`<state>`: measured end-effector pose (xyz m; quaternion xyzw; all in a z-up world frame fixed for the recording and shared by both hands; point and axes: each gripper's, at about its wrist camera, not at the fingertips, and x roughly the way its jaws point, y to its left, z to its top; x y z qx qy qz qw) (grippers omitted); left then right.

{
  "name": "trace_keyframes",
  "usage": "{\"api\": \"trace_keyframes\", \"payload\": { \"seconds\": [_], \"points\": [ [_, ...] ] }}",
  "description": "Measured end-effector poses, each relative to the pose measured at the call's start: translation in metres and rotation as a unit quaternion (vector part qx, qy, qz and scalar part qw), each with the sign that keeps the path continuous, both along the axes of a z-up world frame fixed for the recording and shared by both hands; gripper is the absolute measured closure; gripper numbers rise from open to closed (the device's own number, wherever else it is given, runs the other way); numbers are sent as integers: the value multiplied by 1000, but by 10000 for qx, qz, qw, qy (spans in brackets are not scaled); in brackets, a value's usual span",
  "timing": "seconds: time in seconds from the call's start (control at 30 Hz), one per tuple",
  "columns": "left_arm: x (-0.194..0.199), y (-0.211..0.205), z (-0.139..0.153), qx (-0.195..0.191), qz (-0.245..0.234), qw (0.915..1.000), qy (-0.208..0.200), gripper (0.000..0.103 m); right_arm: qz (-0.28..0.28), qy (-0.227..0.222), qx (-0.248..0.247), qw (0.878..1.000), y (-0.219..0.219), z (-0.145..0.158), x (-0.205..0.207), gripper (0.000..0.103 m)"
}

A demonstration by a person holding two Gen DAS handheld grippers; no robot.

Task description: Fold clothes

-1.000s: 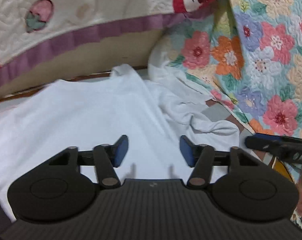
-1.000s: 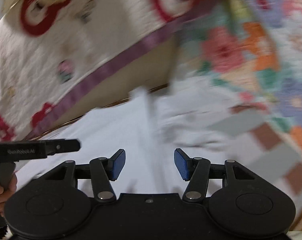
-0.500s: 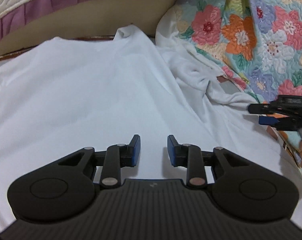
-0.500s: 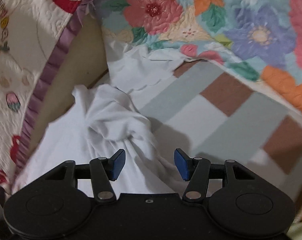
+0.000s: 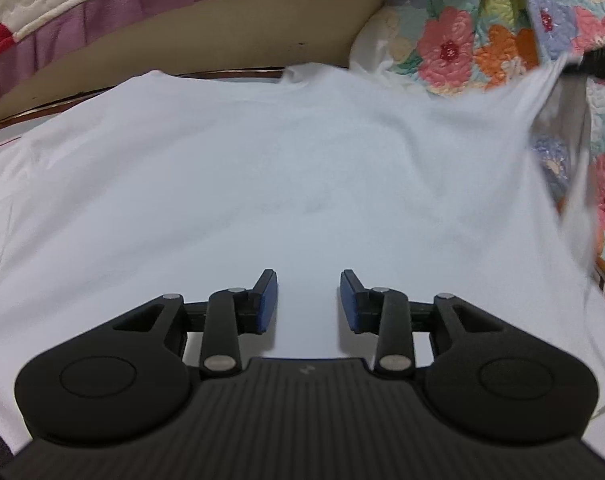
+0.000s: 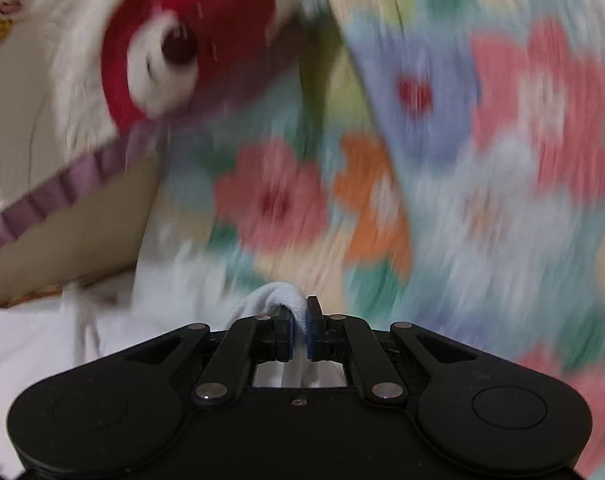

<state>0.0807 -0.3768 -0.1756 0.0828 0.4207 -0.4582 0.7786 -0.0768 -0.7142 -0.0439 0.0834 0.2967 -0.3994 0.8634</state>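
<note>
- Since the earlier frame, the white shirt (image 5: 286,184) has had its bunched right side drawn out and lifted toward upper right of frame; its body lies flat at centre.
- Right gripper (image 6: 300,326): clamped on a shirt fold; keep tension even.
- Left gripper (image 5: 308,300): jaws apart, empty, over the shirt's lower centre.
- Floral quilt (image 5: 454,52) sits beyond; keep the cloth clear of it.

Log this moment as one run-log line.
step: fold clothes | left gripper: open over white shirt | right gripper: shut on shirt edge, lifting | view blurred

White shirt (image 5: 302,168), floral quilt (image 5: 462,48)
</note>
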Motion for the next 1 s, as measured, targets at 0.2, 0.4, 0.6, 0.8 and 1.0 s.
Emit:
{"api": "trace_keyframes", "payload": {
  "seconds": [0.2,0.4,0.6,0.8,1.0],
  "points": [
    [-5,0,-4,222,-18,9993,-311,64,573,600,-1130,9901,-5,18,20,97],
    [-11,0,-4,427,-47,9979,-487,62,415,1707,-1310,9757,-29,-27,34,94],
    [-25,28,6,369,-133,9992,-41,57,96,997,-126,9949,-33,-50,-29,69],
    [-83,25,25,119,-712,9972,192,57,1196,434,972,9871,36,-58,-146,66],
    [-157,-21,46,-39,-1747,9845,156,51,2115,144,1854,9595,96,-60,-253,66]
  ]
}}
